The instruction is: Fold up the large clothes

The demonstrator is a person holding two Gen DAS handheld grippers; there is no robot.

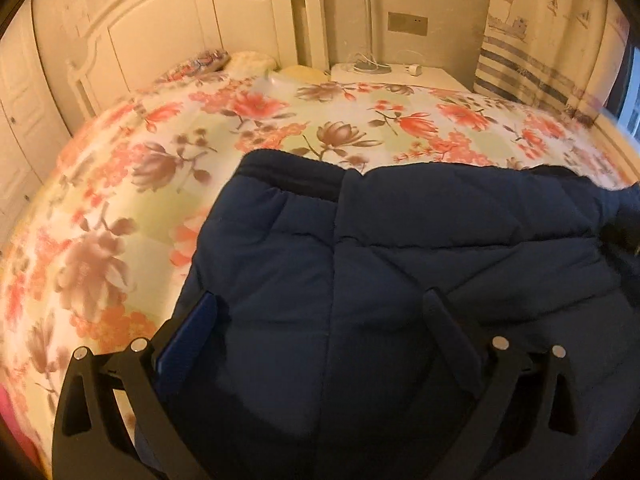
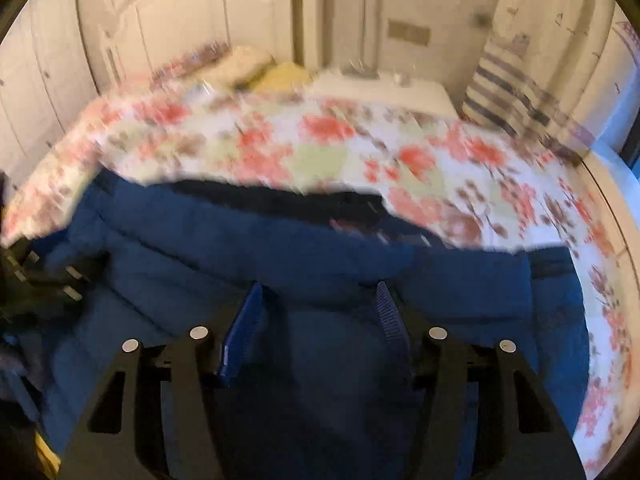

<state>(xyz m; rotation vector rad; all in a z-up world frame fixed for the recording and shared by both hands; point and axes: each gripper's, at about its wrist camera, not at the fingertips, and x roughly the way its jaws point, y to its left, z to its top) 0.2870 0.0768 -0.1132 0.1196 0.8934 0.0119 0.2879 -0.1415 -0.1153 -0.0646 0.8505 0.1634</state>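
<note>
1. Jacket (image 1: pixel 400 248), one, navy and quilted, lies spread on the bed's near side, its puffy stitched panels filling the space under both grippers.
2. Left gripper (image 1: pixel 324 312): two black fingers spread wide apart, released, hovering over the padded cloth; one blue ribbed pad (image 1: pixel 188 340) shows on the left finger, and nothing is pinched between them.
3. Right gripper (image 2: pixel 320 300): jaws apart as well, not clenched, two blue ribbed pads (image 2: pixel 244 328) facing each other above a raised fold of the jacket (image 2: pixel 304 264); whether the tips touch the fabric I cannot tell, the view is blurred.
4. At the left edge of the right wrist view, a black piece of the left gripper (image 2: pixel 36 276) sits over the jacket.
5. Beyond the jacket's far hem, one floral bedspread (image 1: pixel 280 120), smooth, pink and brown blossoms on pale squares.
6. At the head of the bed, one cream panelled headboard (image 1: pixel 168 28), curved on top.
7. Beside it, one white nightstand (image 1: pixel 400 76).
8. One striped curtain (image 1: pixel 516 68) hangs at the right.
</note>
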